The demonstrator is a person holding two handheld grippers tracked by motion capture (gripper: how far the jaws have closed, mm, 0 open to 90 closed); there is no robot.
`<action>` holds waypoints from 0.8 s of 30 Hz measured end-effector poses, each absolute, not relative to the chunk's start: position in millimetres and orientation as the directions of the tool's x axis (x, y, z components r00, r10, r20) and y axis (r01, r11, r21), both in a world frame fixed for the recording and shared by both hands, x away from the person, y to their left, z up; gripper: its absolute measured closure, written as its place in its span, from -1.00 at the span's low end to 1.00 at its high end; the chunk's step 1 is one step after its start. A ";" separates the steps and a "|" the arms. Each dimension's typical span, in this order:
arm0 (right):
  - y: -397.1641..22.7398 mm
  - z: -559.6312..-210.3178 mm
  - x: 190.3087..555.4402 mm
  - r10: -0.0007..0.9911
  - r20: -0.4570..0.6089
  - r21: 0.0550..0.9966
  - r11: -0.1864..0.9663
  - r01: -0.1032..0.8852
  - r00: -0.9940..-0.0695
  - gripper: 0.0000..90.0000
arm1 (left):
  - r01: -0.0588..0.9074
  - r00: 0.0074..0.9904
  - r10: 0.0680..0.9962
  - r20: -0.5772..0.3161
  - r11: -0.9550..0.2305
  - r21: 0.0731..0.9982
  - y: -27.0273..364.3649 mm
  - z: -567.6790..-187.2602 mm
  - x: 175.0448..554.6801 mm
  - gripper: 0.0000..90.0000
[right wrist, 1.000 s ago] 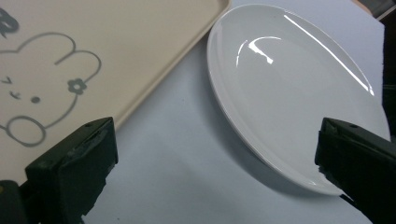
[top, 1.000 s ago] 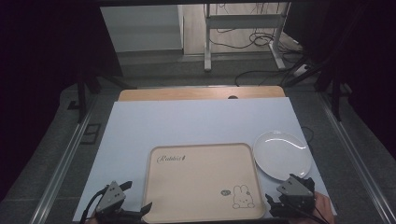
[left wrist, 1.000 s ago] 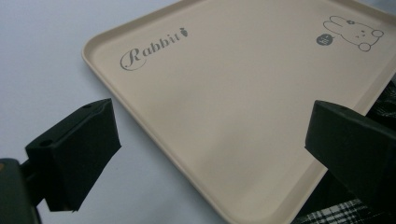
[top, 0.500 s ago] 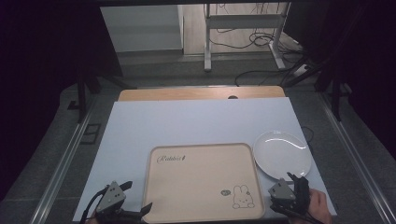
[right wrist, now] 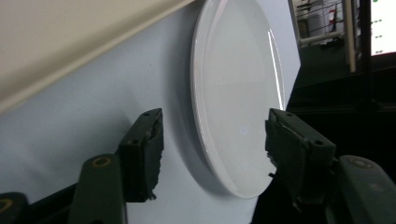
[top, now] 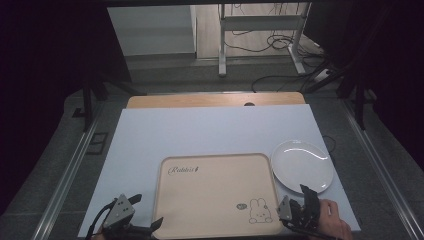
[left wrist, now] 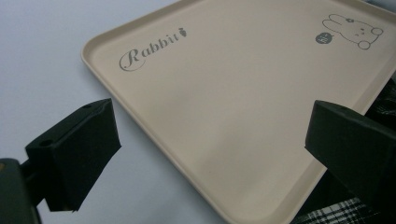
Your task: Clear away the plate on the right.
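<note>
A beige tray (top: 220, 192) with a rabbit drawing and the word "Rabbit" lies at the table's front middle. A white plate (top: 302, 166) sits on the table just right of it. My left gripper (top: 146, 211) stands wide open at the tray's near left corner, and that corner of the tray (left wrist: 233, 116) lies between its jaws untouched. My right gripper (top: 296, 200), rolled on its side, is at the plate's near edge. Its jaws have just been closing. The rim of the plate (right wrist: 238, 116) lies between them and the pads do not press on it.
The white table mat (top: 210, 132) runs back to a wooden strip (top: 215, 100). The table's right edge is close beside the plate. Beyond the table are a dark floor, cables and a metal stand (top: 260, 30).
My right gripper has shifted slightly left and toward the near edge, rolled onto its side, and its jaws have narrowed around the plate's rim. The left gripper has stayed put.
</note>
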State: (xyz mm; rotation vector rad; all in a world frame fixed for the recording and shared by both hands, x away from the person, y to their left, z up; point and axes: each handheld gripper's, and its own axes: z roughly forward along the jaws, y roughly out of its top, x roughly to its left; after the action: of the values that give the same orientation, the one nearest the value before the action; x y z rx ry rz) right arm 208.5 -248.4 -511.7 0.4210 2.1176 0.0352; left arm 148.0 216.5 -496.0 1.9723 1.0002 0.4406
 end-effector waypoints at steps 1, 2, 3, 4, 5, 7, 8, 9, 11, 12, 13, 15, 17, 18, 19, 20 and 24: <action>-247.8 -512.9 208.6 0.295 -0.817 0.171 0.945 0.280 -0.496 -0.09 | 0.482 0.616 0.785 -0.065 -0.311 0.819 216.5 -496.0 148.0 -0.93; -247.3 -514.2 208.8 0.276 -0.825 0.152 0.949 0.277 -0.493 -0.06 | 0.482 0.617 0.785 -0.065 -0.311 0.819 216.4 -496.0 148.0 -0.93; -247.3 -514.2 208.8 0.276 -0.825 0.152 0.949 0.277 -0.493 -0.06 | 0.482 0.617 0.785 -0.065 -0.311 0.819 216.4 -496.0 148.0 -0.93; -246.6 -515.8 208.8 0.256 -0.835 0.132 0.952 0.275 -0.487 -0.04 | 0.481 0.617 0.784 -0.064 -0.311 0.819 216.4 -496.0 148.0 -0.93; -245.4 -518.6 209.0 0.220 -0.849 0.097 0.958 0.268 -0.480 0.02 | 0.482 0.617 0.784 -0.064 -0.312 0.819 216.3 -496.0 148.0 -0.93; -244.1 -521.2 209.7 0.188 -0.857 0.068 0.964 0.256 -0.480 0.08 | 0.482 0.617 0.785 -0.065 -0.311 0.819 216.5 -496.0 148.0 -0.93; -244.1 -521.2 209.7 0.188 -0.857 0.068 0.964 0.256 -0.480 0.08 | 0.482 0.617 0.785 -0.065 -0.311 0.819 216.5 -496.0 148.0 -0.93; -243.4 -522.6 210.0 0.167 -0.864 0.052 0.968 0.246 -0.475 0.11 | 0.482 0.617 0.785 -0.065 -0.311 0.819 216.5 -496.0 148.0 -0.93; -241.8 -524.9 210.3 0.137 -0.869 0.023 0.971 0.238 -0.475 0.16 | 0.482 0.617 0.785 -0.064 -0.312 0.819 216.4 -496.0 148.0 -0.93; -240.8 -527.8 211.4 0.106 -0.871 -0.011 0.972 0.235 -0.480 0.24 | 0.481 0.617 0.785 -0.064 -0.312 0.819 216.3 -496.0 147.9 -0.93; -240.6 -528.7 211.8 0.097 -0.872 -0.021 0.972 0.234 -0.481 0.27 | 0.481 0.617 0.785 -0.064 -0.311 0.819 216.2 -496.0 147.9 -0.93; -240.5 -530.0 212.6 0.089 -0.870 -0.030 0.972 0.231 -0.485 0.30 | 0.481 0.618 0.784 -0.063 -0.314 0.819 216.5 -495.9 147.9 -0.93; -240.4 -532.6 215.1 0.073 -0.867 -0.049 0.972 0.229 -0.494 0.40 | 0.481 0.618 0.784 -0.063 -0.314 0.819 216.5 -495.9 147.9 -0.93; -240.4 -533.1 215.9 0.068 -0.869 -0.053 0.972 0.229 -0.491 0.42 | 0.481 0.618 0.784 -0.063 -0.313 0.819 216.4 -495.9 147.9 -0.93; -240.7 -533.6 217.0 0.067 -0.868 -0.054 0.972 0.228 -0.493 0.45 | 0.481 0.618 0.784 -0.063 -0.313 0.819 216.4 -495.9 147.9 -0.93; -241.0 -534.4 218.1 0.071 -0.867 -0.052 0.972 0.230 -0.494 0.47 | 0.481 0.618 0.784 -0.062 -0.314 0.819 216.3 -495.9 147.9 -0.93; -242.3 -536.1 222.2 0.068 -0.860 -0.061 0.970 0.235 -0.505 0.53 | 0.480 0.618 0.784 -0.062 -0.314 0.819 216.4 -495.9 147.9 -0.93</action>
State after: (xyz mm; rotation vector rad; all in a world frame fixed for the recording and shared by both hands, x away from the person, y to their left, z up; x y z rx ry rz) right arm 222.2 -242.3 -536.1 0.2133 2.0972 -0.2072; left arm 147.9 216.4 -495.9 1.9750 0.9979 0.4426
